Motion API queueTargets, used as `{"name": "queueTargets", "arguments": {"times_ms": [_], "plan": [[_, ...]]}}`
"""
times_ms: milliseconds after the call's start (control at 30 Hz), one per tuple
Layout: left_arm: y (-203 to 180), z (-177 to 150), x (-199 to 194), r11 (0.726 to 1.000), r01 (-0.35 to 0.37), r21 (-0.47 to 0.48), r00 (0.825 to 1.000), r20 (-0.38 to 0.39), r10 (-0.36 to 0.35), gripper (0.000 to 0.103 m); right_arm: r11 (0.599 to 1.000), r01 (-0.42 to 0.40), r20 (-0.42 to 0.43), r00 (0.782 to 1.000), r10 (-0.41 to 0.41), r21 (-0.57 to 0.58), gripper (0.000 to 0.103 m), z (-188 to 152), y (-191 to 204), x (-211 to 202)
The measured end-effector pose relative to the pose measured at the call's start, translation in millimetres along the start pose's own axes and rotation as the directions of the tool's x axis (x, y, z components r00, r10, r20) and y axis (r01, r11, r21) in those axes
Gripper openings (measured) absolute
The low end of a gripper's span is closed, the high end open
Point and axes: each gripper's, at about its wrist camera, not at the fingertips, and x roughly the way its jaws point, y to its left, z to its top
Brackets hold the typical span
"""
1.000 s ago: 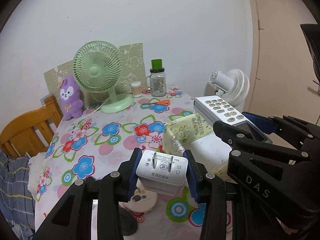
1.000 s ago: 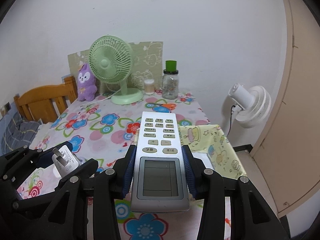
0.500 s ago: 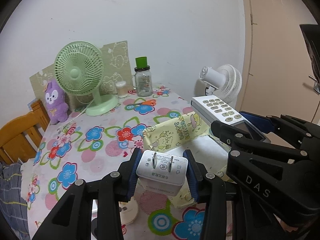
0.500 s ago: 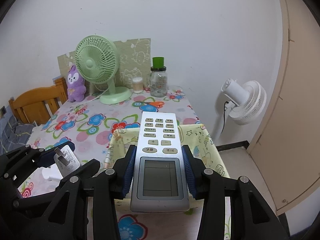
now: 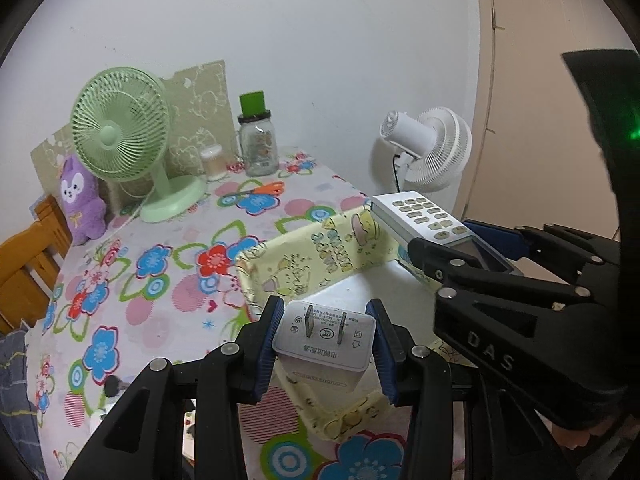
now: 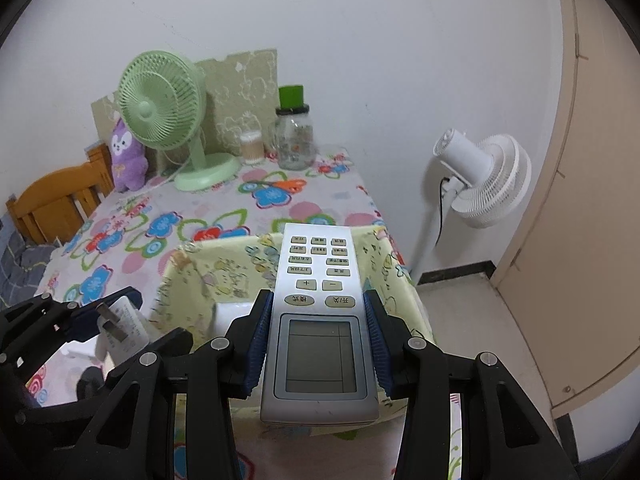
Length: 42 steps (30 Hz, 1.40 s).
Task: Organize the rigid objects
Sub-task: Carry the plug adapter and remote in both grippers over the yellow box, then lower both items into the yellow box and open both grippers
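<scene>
Above the yellow cartoon-print fabric bin, left tongs clench a white plug adapter; right tongs grip a silver remote.

**Soft indoor light, strong fisheye bend**

Both views are evenly and fairly brightly lit by diffuse room light with a slightly cool cast. The white wall shows no glare. Shadows are faint; a soft one lies inside the yellow fabric box. Black vignette rims the corners, and the door frame bows sharply. Focus is crisp throughout. A green lens glow marks the left view's right edge.
</scene>
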Motion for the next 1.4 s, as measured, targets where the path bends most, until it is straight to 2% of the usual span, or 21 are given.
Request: {"name": "queueTargets", "arguments": {"times_ms": [300,600,767,900,1067,1133,1167,1267,1367,1400], "plan": [[1.0,2.4,23.0,0.999,0.018,-0.032,0.998,-0.066,-0.02,0.043,1.0,0.0,-0.047,0.999,0.0,-0.004,0.047,-0.3,-11.6,27.1],[-4.1,-1.5,43.3,0.997,0.059,-0.049,0.987,-0.149,-0.066,0.043,1.0,0.012,-0.095,0.995,-0.014,-0.018,0.047,-3.1,-15.2,44.2],[-9.4,-3.0,47.8,0.999,0.039,-0.024,0.986,-0.159,-0.042,0.044,0.999,0.032,-0.143,0.989,-0.033,-0.013,0.048,-6.8,-18.9,56.7],[-11.4,-3.9,48.9,0.999,0.038,-0.014,0.986,-0.163,-0.04,0.044,0.999,0.035,-0.146,0.989,-0.038,-0.022,0.048,-8.6,-16.5,59.1],[-11.8,-3.0,47.7,0.999,0.044,-0.013,0.987,-0.157,-0.046,0.052,0.999,0.042,-0.145,0.988,-0.044,-0.017,0.049,-8.7,-16.3,58.6],[-12.4,-1.8,46.9,0.998,0.064,-0.005,0.985,-0.158,-0.064,0.07,0.999,0.033,-0.148,0.988,-0.033,-0.003,0.051,-8.3,-18.0,56.7],[-14.1,-1.6,45.7,0.998,0.057,0.004,0.986,-0.156,-0.056,0.075,1.0,0.022,-0.151,0.988,-0.022,-0.001,0.056,-8.5,-18.1,55.3],[-15.6,-2.1,43.3,0.999,0.049,0.01,0.987,-0.154,-0.047,0.077,1.0,-0.003,-0.154,0.988,0.005,0.011,0.065,-10.4,-17.4,51.1],[-15.3,-1.8,39.8,0.999,0.048,0.009,0.988,-0.151,-0.046,0.078,0.999,-0.012,-0.154,0.988,0.017,0.031,0.069,-11.3,-17.5,45.7],[-15.6,-2.2,38.1,0.999,0.043,0.011,0.988,-0.147,-0.041,0.081,0.999,-0.014,-0.15,0.989,0.018,0.033,0.07,-11.6,-17.5,43.1]]}}
